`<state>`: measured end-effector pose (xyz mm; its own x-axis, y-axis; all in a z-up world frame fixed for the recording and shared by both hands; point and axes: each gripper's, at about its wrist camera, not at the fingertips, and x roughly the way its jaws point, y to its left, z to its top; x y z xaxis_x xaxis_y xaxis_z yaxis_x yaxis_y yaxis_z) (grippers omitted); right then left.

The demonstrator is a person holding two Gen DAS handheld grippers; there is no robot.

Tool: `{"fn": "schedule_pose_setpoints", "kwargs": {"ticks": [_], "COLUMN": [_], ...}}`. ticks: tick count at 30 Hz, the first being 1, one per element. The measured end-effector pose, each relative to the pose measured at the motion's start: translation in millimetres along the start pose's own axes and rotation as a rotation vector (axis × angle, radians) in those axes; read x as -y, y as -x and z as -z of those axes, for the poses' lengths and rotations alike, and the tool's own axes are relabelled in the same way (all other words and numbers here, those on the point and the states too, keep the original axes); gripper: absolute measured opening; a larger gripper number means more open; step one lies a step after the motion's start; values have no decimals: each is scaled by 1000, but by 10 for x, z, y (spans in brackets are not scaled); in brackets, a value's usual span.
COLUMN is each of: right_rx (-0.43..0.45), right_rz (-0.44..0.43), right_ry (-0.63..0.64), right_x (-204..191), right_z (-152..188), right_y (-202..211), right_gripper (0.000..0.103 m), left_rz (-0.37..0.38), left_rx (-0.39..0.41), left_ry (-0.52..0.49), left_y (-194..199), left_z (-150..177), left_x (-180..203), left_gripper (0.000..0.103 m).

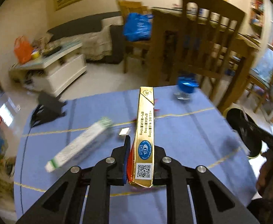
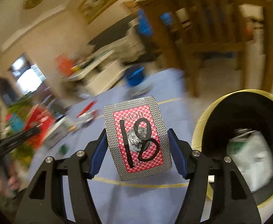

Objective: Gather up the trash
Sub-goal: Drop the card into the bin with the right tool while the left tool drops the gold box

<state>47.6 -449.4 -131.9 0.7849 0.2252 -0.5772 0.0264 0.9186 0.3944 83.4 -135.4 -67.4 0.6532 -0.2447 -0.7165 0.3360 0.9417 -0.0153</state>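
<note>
My left gripper (image 1: 140, 145) is shut on a gold cigarette pack (image 1: 145, 130), held edge-up above the blue tablecloth (image 1: 183, 136). My right gripper (image 2: 136, 141) is shut on a red-and-silver playing card box (image 2: 137, 138) marked "18", held above the table just left of the trash bin (image 2: 198, 130). The bin has a yellow rim and a black liner, with white crumpled trash (image 2: 252, 158) inside. The bin also shows in the left wrist view (image 1: 225, 113) at the right. A white-green toothpaste box (image 1: 80, 145) lies on the cloth, left of the left gripper.
A blue-capped jar (image 1: 186, 88) stands at the table's far edge. A small white slip (image 1: 124, 131) lies near the toothpaste box. A black stand (image 1: 48, 108) sits at the far left corner. Wooden chairs (image 1: 211, 43) stand beyond the table. Red packaging (image 2: 41, 121) lies at left.
</note>
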Motion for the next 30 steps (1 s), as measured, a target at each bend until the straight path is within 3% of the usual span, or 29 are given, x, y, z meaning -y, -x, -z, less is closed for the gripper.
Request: {"fn": "schedule_pose_setpoints", "kwargs": {"ticks": [3, 5, 10, 14, 15, 16, 18, 22, 24, 27, 30], "right_rx": [85, 137, 179, 105, 51, 26, 25, 239, 339, 444, 494], "right_rz": [233, 327, 463, 517, 539, 531, 509, 516, 519, 503, 513], "right_ry": [-10, -28, -87, -133, -147, -163, -201, -286, -345, -447, -514], "right_x": [224, 361, 659, 872, 945, 990, 1044, 1086, 1157, 1314, 1521], "right_z": [-43, -65, -51, -39, -15, 14, 9, 9, 48, 133, 210], "right_y": [223, 376, 525, 371, 260, 237, 219, 695, 962, 1234, 1426], "right_gripper": [62, 62, 62, 67, 79, 84, 84, 98, 98, 98, 98], "left_rz": [72, 100, 147, 169, 177, 179, 184, 193, 199, 216, 226], "left_rx": [7, 9, 22, 10, 2, -4, -13, -33, -47, -80, -87], "left_ry": [-73, -111, -189, -234, -249, -260, -285, -327, -345, -369, -404], "left_y": [53, 47, -13, -101, -137, -167, -231, -357, -432, -582, -708], "left_z": [-46, -70, -168, -184, -186, -189, -183, -187, -181, -179, -189], "left_x": [458, 690, 1298, 1672, 1786, 1865, 2045, 2340, 2462, 2680, 2935], "left_gripper": [15, 15, 15, 15, 15, 15, 15, 15, 15, 15, 15]}}
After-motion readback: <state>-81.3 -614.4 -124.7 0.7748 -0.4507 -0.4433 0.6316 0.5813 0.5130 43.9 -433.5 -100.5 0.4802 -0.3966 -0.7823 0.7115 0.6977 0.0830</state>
